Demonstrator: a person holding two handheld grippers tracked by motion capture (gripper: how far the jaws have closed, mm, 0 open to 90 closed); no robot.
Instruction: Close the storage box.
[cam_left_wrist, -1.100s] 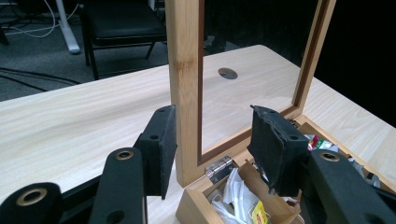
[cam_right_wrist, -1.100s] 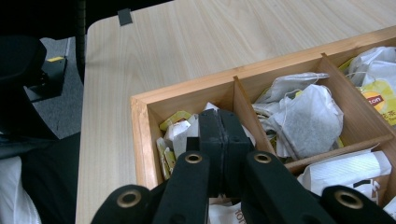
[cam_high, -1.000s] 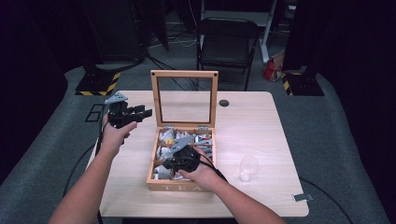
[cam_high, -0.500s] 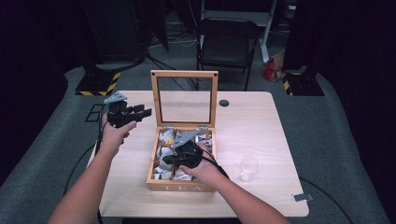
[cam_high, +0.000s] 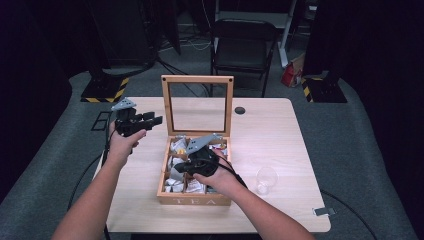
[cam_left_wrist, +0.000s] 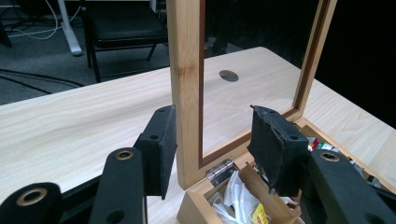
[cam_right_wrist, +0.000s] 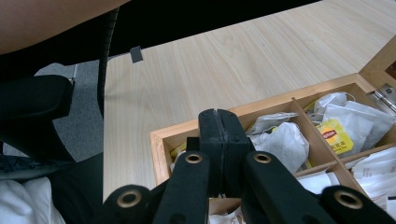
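tea bags: light, soft paper, in the open wooden tea box; best pinched by a loose corner.
right gripper: jaws pressed together over the box.
left gripper: jaws spread beside the raised lid.

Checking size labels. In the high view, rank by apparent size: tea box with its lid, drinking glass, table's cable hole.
1. Tea box with raised lid, by far the largest.
2. Glass, much smaller.
3. Cable hole, a little smaller than the glass; it sits farther from the camera, so that gap is unsure.
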